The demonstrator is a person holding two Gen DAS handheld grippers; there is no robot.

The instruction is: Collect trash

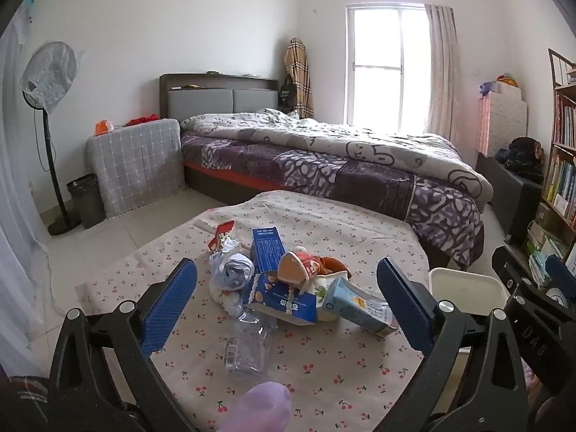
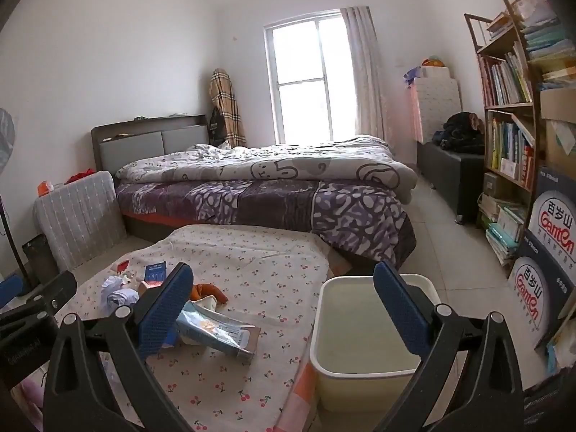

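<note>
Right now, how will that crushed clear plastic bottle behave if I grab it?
The crushed clear bottle looks empty and flattened, so probably very light. Its crumpled walls would likely give and crackle under the pads. Lying flat on the cherry-print cloth, it seems unlikely to roll.

- Cream bin (image 1: 464, 280): in the left wrist view only its rim shows, the rest behind the left hand-held gripper (image 1: 288, 302).
- Right hand-held gripper (image 1: 540, 309): cut off at the frame's right edge.
- Blurred purple shape (image 1: 262, 406) at the bottom edge: cannot tell what it is.
- Crushed clear bottle (image 1: 248, 345): label too small to read.
- Standing fan (image 2: 5, 165): cut by the left edge of the right wrist view.
</note>
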